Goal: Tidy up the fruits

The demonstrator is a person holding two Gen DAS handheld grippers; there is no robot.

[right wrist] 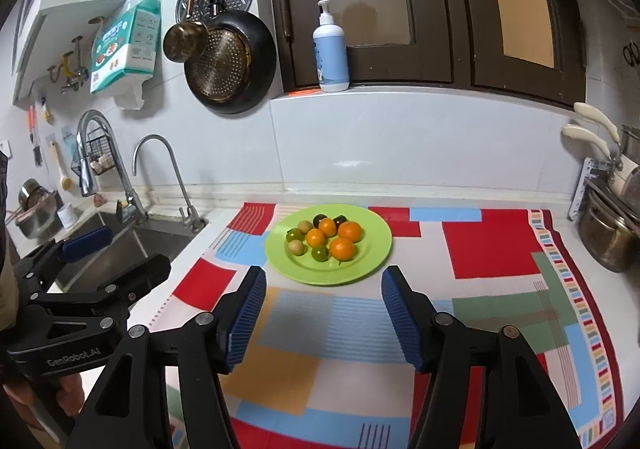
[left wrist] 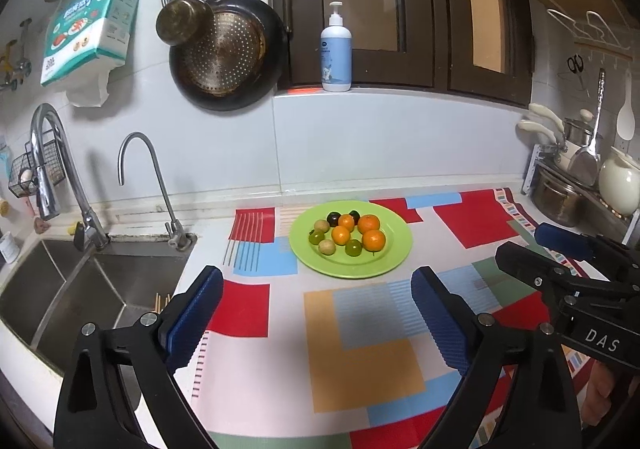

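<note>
Left wrist view: left gripper (left wrist: 316,313) hovered released before the green plate (left wrist: 394,253).
Right gripper (right wrist: 323,309): likewise unclenched (holding nothing), near the plate.
Fruits (left wrist: 347,235): clustered on the plate.

Glossy green plate (left wrist: 396,249), brushed steel sink (left wrist: 80,289), ribbed blue gripper pads (right wrist: 248,313)

Patchwork cloth (left wrist: 360,329), steel sink (left wrist: 80,289), pump bottle (left wrist: 336,49), hanging pan (left wrist: 224,53)
</note>
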